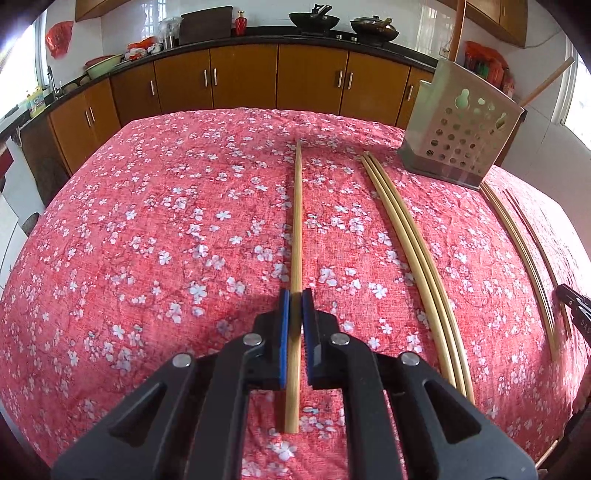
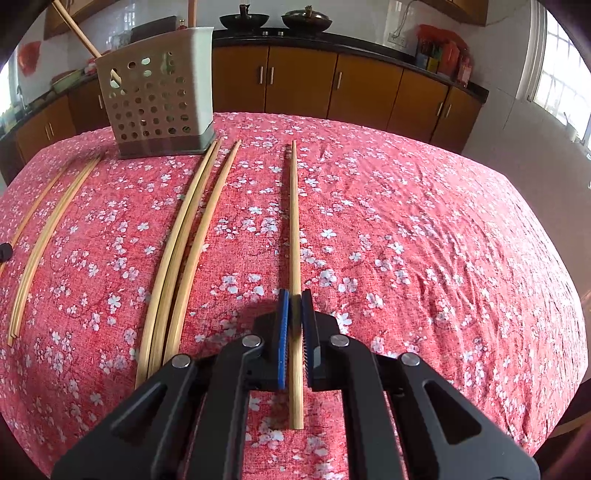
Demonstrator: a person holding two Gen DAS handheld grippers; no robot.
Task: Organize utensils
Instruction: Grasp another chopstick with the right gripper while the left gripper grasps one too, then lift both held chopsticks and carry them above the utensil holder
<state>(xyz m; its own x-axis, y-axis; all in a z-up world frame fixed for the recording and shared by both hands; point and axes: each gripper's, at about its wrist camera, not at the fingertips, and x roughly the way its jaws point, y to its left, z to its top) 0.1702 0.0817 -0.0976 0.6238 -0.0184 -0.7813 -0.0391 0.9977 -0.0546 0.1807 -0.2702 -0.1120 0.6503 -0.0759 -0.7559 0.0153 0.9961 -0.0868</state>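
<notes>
**Two chopsticks gripped, most of the sorting still ahead**

Your left gripper (image 1: 295, 295) has its blue pads closed nearly to touching around a single bamboo chopstick (image 1: 297, 229), which lies flat on the floral tablecloth (image 1: 166, 221) and points toward the far edge. Your right gripper (image 2: 294, 293) is closed the same way on another single chopstick (image 2: 294, 221), also not yet lifted off the cloth.

The perforated metal utensil holder (image 2: 155, 99) stands near the table's far edge, between your two grippers. At least one wooden handle (image 2: 74, 26) already leans out of it, so some stowing looks done.

What's left, as far as you can see: a bundle of chopsticks (image 1: 406, 236) just right of the left gripper's stick, and another group (image 2: 188, 229) running up to the holder's base. You've more loose sticks than stowed ones, so I'd judge the job early.
</notes>
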